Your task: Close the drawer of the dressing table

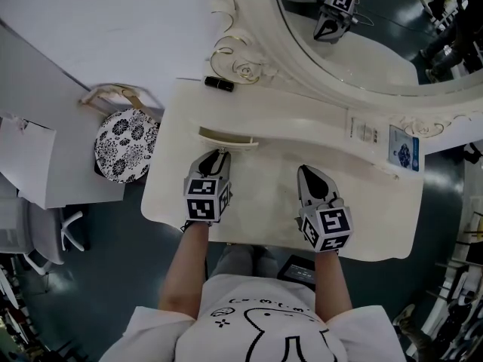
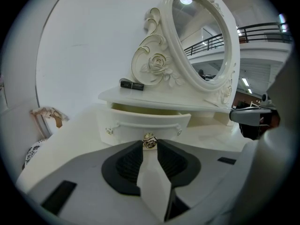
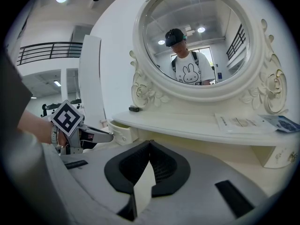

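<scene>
Cream drawer (image 2: 140, 122) — curved front, partly open, gilt rose knob (image 2: 149, 142)

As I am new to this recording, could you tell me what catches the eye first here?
The ornate oval mirror tops the white dressing table. Below its shelf the drawer stands open, the left gripper closed on its knob. A black-and-white patterned seat sits left of the table.
</scene>
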{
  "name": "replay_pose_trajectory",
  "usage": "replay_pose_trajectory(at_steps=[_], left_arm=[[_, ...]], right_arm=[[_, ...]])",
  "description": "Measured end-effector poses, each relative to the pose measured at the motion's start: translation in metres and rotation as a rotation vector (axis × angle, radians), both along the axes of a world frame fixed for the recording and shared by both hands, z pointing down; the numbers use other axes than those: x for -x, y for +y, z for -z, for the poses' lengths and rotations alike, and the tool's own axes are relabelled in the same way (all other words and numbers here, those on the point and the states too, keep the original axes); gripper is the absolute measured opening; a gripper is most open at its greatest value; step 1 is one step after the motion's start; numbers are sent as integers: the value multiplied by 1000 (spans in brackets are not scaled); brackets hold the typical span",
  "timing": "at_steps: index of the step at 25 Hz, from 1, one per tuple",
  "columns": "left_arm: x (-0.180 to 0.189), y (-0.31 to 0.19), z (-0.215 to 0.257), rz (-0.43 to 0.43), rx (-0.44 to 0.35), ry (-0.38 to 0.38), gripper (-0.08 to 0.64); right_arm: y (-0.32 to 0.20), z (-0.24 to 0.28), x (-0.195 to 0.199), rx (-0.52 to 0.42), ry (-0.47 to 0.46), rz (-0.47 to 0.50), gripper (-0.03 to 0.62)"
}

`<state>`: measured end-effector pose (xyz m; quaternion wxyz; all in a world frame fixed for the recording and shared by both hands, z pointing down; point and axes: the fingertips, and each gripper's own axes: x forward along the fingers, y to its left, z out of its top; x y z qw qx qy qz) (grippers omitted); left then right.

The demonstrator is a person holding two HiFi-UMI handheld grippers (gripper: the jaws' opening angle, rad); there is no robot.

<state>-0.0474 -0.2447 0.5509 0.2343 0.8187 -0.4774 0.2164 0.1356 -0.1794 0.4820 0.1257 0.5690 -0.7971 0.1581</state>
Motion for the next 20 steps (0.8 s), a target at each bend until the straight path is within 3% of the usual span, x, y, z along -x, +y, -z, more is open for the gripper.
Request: replay_pose_trajectory(at_steps=[20], left_arm=[[-8, -27, -1, 0, -10, 5, 112]], right_arm=[[-13, -8, -12, 21, -5, -23, 10]])
